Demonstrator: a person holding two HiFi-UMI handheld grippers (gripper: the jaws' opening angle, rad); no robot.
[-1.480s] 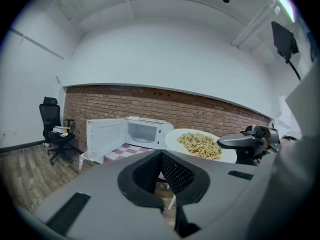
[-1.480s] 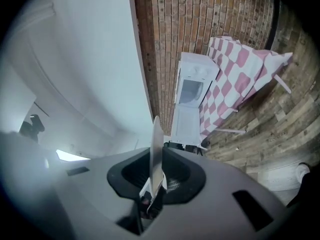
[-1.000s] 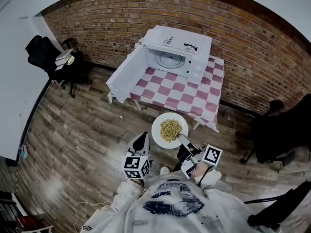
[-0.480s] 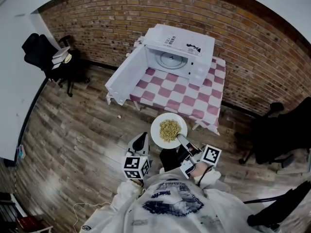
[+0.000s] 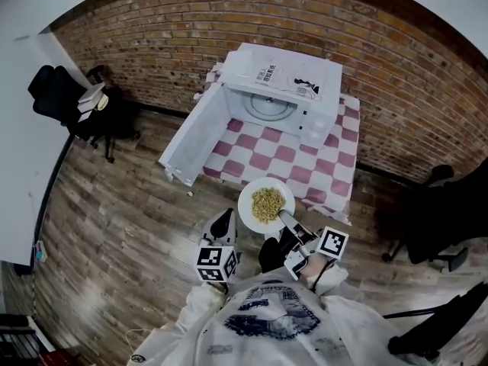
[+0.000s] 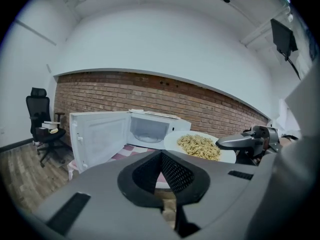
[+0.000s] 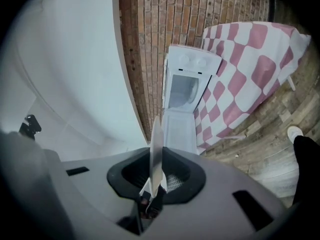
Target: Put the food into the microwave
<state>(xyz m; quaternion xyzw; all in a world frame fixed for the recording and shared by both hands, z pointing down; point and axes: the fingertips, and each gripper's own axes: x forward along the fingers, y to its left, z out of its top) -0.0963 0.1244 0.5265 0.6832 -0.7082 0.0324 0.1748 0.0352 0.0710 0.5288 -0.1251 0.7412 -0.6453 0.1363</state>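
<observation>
A white plate [image 5: 249, 198] heaped with yellowish food [image 5: 266, 203] hangs level just before the near edge of the pink-checked table [image 5: 305, 162]. My right gripper [image 5: 284, 216] is shut on the plate's near rim; in the right gripper view the plate [image 7: 156, 149] shows edge-on between the jaws. The white microwave [image 5: 284, 82] stands at the table's far end, its door [image 5: 192, 137] swung wide open to the left and its cavity [image 6: 148, 129] empty. My left gripper [image 5: 223, 218] hovers left of the plate, shut with nothing in it. The left gripper view shows the plate [image 6: 172, 141] and the right gripper [image 6: 245, 141] ahead to the right.
A brick wall [image 5: 396, 90] runs behind the table. A black office chair [image 5: 61, 90] with books stands at the left, another chair [image 5: 435, 212] at the right. The open door overhangs the wooden floor [image 5: 114, 219] left of the table.
Both grippers and the plate have come closer to the table; the plate now reaches its near edge. The grip on the plate is unchanged.
</observation>
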